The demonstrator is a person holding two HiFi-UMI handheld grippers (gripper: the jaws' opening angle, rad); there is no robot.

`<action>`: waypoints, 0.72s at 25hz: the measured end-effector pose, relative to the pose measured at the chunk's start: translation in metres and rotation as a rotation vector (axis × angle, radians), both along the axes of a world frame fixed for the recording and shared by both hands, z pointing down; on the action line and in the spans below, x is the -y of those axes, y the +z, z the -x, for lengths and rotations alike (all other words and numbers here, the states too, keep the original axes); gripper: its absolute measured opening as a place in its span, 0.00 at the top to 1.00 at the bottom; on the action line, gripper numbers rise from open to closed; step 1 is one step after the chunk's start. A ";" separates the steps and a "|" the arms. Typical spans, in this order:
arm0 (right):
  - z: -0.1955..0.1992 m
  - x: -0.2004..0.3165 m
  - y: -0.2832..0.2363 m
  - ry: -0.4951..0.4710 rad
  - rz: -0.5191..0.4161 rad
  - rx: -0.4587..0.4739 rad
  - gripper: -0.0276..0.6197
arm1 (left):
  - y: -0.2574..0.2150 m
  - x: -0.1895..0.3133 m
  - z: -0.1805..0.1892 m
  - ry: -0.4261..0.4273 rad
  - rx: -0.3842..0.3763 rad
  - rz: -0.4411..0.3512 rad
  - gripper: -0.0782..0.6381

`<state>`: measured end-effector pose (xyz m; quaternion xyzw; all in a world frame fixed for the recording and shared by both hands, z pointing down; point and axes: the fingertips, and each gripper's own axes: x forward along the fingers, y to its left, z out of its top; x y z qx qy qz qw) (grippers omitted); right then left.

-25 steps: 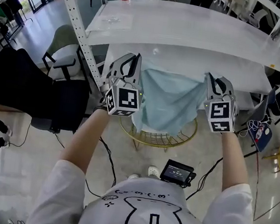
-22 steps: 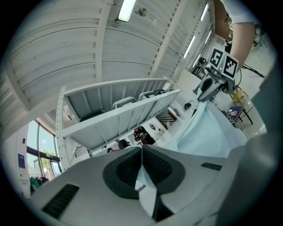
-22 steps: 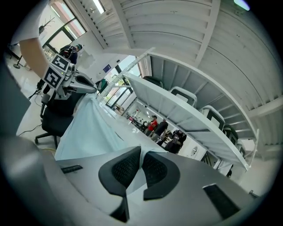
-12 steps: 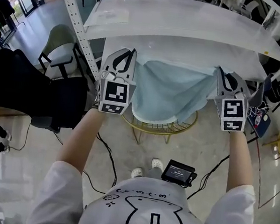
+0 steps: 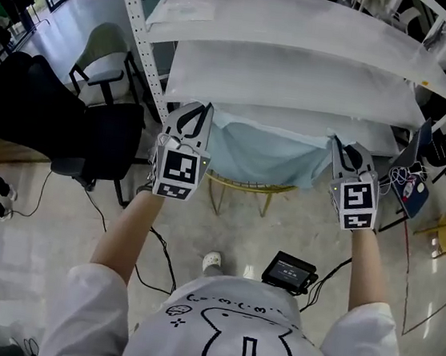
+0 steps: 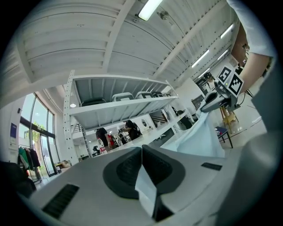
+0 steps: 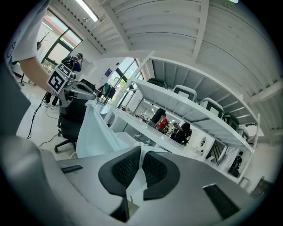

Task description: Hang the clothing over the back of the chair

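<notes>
The clothing [image 5: 268, 153], a pale blue garment, is stretched as a sheet between the two grippers and hangs from its upper edge. It is positioned just in front of the lowest board of the white shelf rack [image 5: 299, 82] and directly above the chair [image 5: 248, 187]. Only the chair's gold wire frame shows, below the garment's lower hem. Contact between the garment and the chair back cannot be confirmed.

The left gripper [image 5: 198, 118] holds the upper left corner. Its jaws are pressed together with a fold of fabric pinched between the pads. The right gripper [image 5: 345, 152] holds the upper right corner the same way, jaws clamped on the cloth. Both grippers point towards the rack, level with each other.

A black office chair [image 5: 90, 141] stands well to the left of the rack. A small black device [image 5: 286, 271] lies on the floor [image 5: 40, 223] between the chair and the person.
</notes>
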<state>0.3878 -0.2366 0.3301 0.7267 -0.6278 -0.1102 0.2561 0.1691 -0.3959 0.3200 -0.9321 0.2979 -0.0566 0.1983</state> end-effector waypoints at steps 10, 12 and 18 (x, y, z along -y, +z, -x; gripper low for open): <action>0.040 -0.067 0.036 -0.076 0.053 0.073 0.93 | 0.020 -0.078 0.047 -0.078 -0.027 0.074 0.85; 0.051 -0.079 0.043 -0.085 0.065 0.080 0.93 | 0.024 -0.093 0.059 -0.088 -0.033 0.087 0.85; 0.082 -0.115 0.080 -0.135 0.143 0.124 0.93 | 0.057 -0.129 0.093 -0.140 -0.043 0.168 0.85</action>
